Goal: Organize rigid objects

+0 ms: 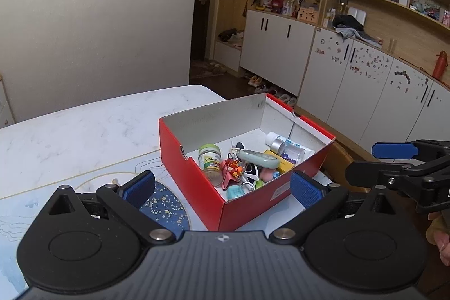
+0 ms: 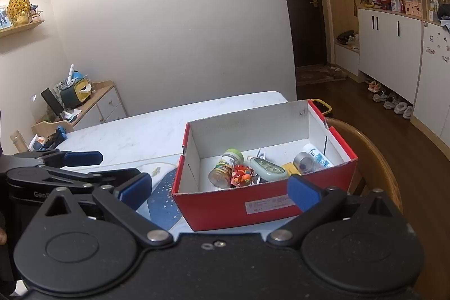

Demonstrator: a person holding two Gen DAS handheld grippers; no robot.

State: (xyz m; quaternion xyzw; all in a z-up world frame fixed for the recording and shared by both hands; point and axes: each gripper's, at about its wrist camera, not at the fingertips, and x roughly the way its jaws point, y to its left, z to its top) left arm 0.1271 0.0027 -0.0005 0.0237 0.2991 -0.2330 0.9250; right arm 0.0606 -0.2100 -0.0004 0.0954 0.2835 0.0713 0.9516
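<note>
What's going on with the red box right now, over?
Left gripper open, empty. Right gripper open, empty. Red box on the table, small items inside. Nothing in the way, over.

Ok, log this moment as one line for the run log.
left gripper: jaws open, empty | right gripper: jaws open, empty | red box: on table, holding small items

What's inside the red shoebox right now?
The red shoebox holds a green-lidded jar on its side, a pale green case, a silver-capped bottle, a yellow box and small toys. Whatever lies beneath the pile is covered.
</note>
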